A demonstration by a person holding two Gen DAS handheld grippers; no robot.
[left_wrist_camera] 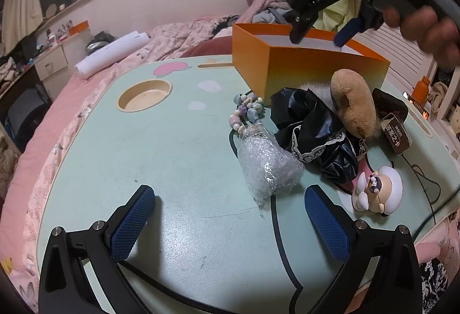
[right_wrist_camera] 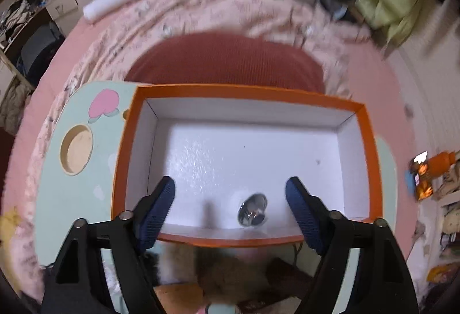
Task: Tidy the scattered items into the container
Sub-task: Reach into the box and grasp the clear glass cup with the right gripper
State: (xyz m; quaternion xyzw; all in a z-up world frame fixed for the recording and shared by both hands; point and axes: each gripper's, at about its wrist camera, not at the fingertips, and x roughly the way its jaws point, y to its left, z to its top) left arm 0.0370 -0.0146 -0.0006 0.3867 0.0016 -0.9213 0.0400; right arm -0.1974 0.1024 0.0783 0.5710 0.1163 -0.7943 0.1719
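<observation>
The orange box [right_wrist_camera: 371, 147] is stood at the far side of the pale green lap table [left_wrist_camera: 178, 159], open at the top; its white floor is bare but for one small shiny metallic object [right_wrist_camera: 253, 210], seen near the front wall in the right wrist view, blurred, so that it cannot be said what it is. Above that opening the right gripper [right_wrist_camera: 230, 210] is held pointing steeply down, its jaws parted and nothing pressed between the pads; the shiny object lies apart from both fingers, so it is judged to have been let go into the box.

Just before the box a heap of things is left on the table: a string of pastel beads [left_wrist_camera: 248, 110], a bundle in bubble wrap [left_wrist_camera: 266, 163], a black scrunchie with lace trim [left_wrist_camera: 313, 130], a brown plush toy [left_wrist_camera: 352, 101] leaning against the box wall, a small brown card box [left_wrist_camera: 395, 133], and a white-haired figurine [left_wrist_camera: 378, 189]; all are close together, several touching.

The left gripper [left_wrist_camera: 230, 227] is held low over the near table, jaws wide and empty, the bubble-wrap bundle just ahead of them.

The task is judged barely begun; one item is in, at least six are left out; the bundle looks the nearest candidate for the left gripper.
</observation>
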